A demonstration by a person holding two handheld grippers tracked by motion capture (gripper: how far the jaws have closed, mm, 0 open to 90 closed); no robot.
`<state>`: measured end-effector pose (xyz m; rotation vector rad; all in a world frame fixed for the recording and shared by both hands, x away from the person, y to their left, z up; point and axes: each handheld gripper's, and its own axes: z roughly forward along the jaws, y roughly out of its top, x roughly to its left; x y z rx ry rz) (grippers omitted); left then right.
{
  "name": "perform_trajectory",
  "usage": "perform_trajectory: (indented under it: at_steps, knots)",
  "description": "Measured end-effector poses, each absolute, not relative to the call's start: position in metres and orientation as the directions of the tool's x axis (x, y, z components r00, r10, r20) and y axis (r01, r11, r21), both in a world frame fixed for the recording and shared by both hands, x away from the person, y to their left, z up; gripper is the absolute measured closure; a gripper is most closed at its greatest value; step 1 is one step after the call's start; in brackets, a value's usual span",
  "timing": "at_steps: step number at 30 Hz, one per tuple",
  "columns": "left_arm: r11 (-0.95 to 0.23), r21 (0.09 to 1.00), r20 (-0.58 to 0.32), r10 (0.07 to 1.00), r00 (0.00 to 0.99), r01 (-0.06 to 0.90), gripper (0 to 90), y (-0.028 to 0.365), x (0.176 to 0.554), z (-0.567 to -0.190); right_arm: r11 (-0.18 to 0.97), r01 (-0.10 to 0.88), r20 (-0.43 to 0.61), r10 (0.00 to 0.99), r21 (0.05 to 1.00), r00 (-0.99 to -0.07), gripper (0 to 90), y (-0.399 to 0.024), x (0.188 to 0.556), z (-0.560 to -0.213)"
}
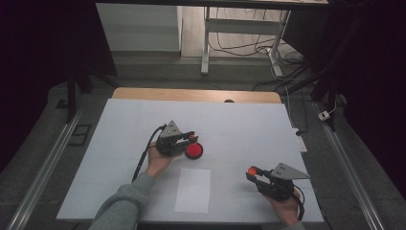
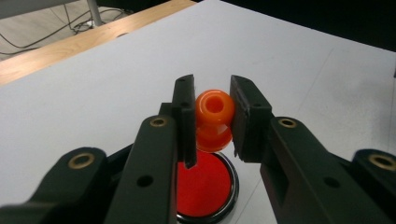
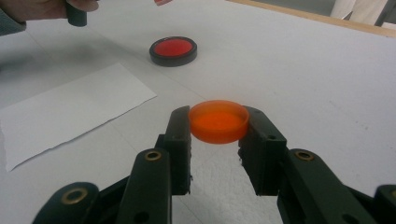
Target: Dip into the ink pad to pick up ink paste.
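Stamping prep: left gripper (image 2: 212, 116) clamping orange plastic knob-handled stamp (image 2: 213, 119) above round red ink pad (image 2: 203, 186), mid-tabletop, for inking; right gripper (image 3: 218, 122) gripping orange lid (image 3: 218, 120) aside, near right edge.

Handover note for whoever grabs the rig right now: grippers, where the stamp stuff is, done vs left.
Left gripper: jaws shut on the orange stamp, held just above the red ink pad.
Right gripper: jaws shut on the orange cap, held low over the table's front right, off to the side.
Ink pad sits open mid-table; the white paper sheet lies in front of it, nearer the person, with no mark visible on it.
Done: cap off, stamp at the pad.
Left, likely: stamp the paper, then put the cap back. Whether the stamp has been inked I can't tell.
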<state>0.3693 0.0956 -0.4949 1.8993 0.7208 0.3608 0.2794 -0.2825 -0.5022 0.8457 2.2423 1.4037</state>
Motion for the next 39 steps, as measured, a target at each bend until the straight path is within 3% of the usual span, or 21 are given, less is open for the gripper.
perform_trajectory:
  at_steps: [28, 39]
  knots:
    - [-0.408, 0.819, -0.061, 0.637, 0.768, 0.404, 72.4, 0.085, 0.386, -0.532, 0.331, 0.302, 0.010, 0.659, 0.894, -0.752, 64.7, -0.284, 0.281, -0.504]
    - [-0.411, 0.834, -0.036, 0.625, 0.780, 0.368, 72.9, 0.086, 0.384, -0.537, 0.330, 0.296, 0.004, 0.662, 0.896, -0.749, 64.7, -0.283, 0.279, -0.503]
